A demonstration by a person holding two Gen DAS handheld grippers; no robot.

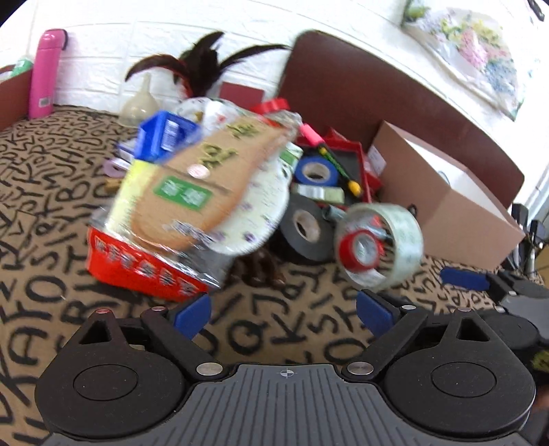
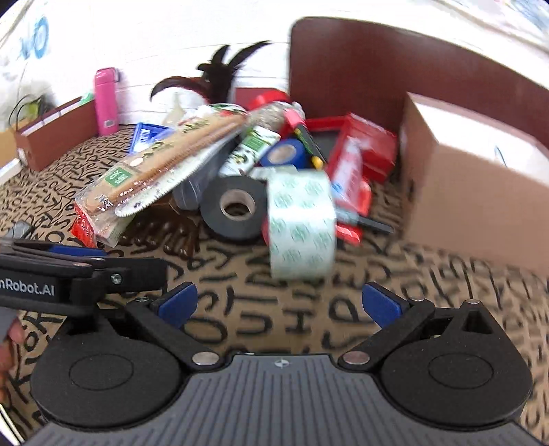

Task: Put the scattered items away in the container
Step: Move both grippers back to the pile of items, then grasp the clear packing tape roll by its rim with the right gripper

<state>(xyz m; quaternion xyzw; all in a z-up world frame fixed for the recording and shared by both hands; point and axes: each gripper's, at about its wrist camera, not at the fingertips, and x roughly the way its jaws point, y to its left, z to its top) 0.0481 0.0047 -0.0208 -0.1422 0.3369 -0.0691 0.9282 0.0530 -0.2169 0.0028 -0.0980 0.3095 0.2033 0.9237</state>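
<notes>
Lettered cloth [image 1: 51, 240] bears a heaped pile beside the cardboard box [image 1: 446, 202]; both grippers' fingers [image 1: 192, 314] [image 2: 381, 305] spread

A pink bottle [image 1: 44, 73] stands against the white brick wall [image 1: 113, 20], beside a brown bag [image 2: 56, 132], with a floral cloth [image 1: 480, 51] hanging.

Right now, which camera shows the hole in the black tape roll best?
The left wrist view: the black tape roll faces the camera, its cardboard core open and unblocked. The right wrist view shows it too, but the clear tape roll overlaps its edge.
</notes>
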